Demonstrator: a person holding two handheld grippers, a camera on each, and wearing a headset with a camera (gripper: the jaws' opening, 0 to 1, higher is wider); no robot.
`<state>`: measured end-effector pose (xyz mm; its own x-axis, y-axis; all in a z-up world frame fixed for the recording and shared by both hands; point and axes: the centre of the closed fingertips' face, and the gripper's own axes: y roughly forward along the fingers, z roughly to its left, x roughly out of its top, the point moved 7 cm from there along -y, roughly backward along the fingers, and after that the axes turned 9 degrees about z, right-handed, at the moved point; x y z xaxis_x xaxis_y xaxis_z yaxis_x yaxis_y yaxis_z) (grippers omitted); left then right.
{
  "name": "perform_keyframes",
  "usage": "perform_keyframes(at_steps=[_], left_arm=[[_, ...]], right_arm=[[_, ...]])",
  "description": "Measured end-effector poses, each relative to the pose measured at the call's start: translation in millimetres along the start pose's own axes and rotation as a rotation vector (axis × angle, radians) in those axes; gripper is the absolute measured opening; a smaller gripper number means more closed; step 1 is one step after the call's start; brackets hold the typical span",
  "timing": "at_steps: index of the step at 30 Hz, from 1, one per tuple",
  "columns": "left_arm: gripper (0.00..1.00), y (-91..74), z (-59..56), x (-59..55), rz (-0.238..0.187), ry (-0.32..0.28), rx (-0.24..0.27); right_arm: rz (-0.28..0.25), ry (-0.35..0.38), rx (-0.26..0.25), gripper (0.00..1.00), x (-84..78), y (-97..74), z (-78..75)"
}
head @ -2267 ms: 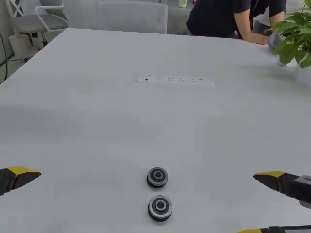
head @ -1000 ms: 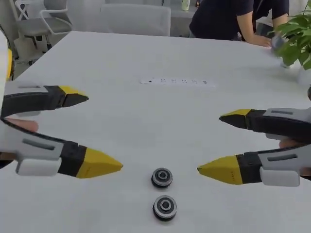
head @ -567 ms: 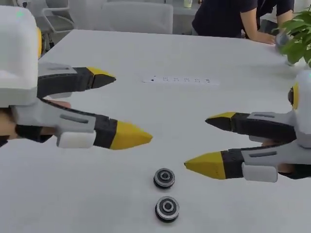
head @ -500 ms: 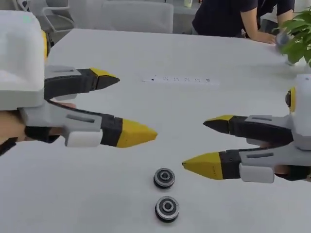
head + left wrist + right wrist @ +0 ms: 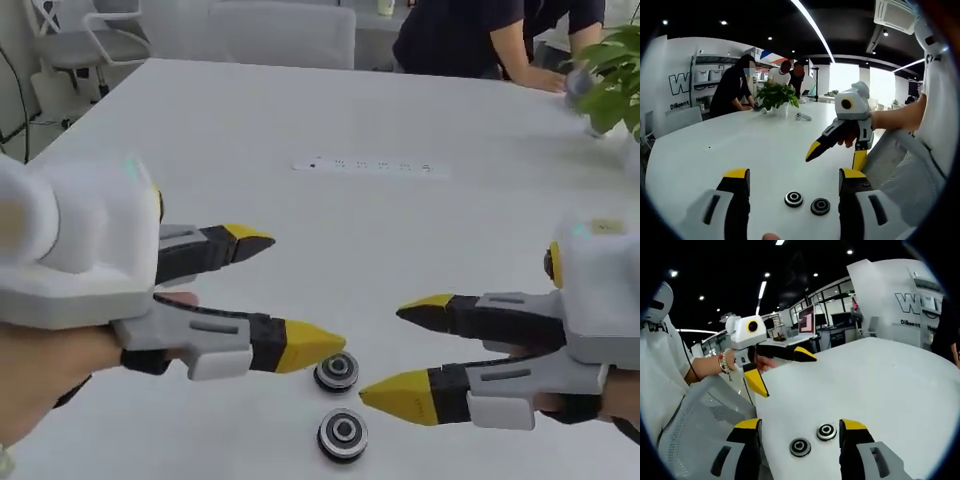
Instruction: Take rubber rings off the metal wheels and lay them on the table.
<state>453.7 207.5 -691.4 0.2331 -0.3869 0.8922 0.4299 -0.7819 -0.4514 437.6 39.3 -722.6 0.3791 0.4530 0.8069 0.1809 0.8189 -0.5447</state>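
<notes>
You're holding both pairs of jaws wide: the left gripper (image 5: pixel 290 292) is hanging just left of the upper wheel (image 5: pixel 337 371), lower centre; the right gripper (image 5: pixel 392 354) is flanking the lower wheel (image 5: pixel 343 436).

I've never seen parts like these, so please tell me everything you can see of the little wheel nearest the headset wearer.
The nearer wheel is a small disc: a black rubber ring round the outside, a silvery metal band inside it, a dark hub. It lies flat on the white table, ring on, just apart from the farther wheel. Nothing touches it; the open left gripper and right gripper hover close by.
</notes>
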Motion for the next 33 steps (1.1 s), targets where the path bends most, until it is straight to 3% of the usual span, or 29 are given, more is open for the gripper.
perform_keyframes(at_steps=[5, 15, 25, 33], left_arm=[[0.63, 4.2, -4.1, -5.0, -0.004, 0.019, -0.015], [0.50, 16.5, -11.2, -16.0, 0.020, 0.050, -0.046], [0.42, 25.3, -16.1, -23.4, 0.041, 0.093, -0.067], [0.35, 31.6, -18.3, -29.8, 0.056, 0.100, -0.087]], right_arm=[[0.003, 0.015, 0.024, 0.53, -7.4, -0.7, -0.3], [0.044, 0.049, 0.014, 0.48, -26.0, 0.6, -3.2], [0.038, 0.063, -0.019, 0.45, -32.8, 3.2, -11.1], [0.064, 0.060, 0.002, 0.41, -38.7, 13.0, -8.0]])
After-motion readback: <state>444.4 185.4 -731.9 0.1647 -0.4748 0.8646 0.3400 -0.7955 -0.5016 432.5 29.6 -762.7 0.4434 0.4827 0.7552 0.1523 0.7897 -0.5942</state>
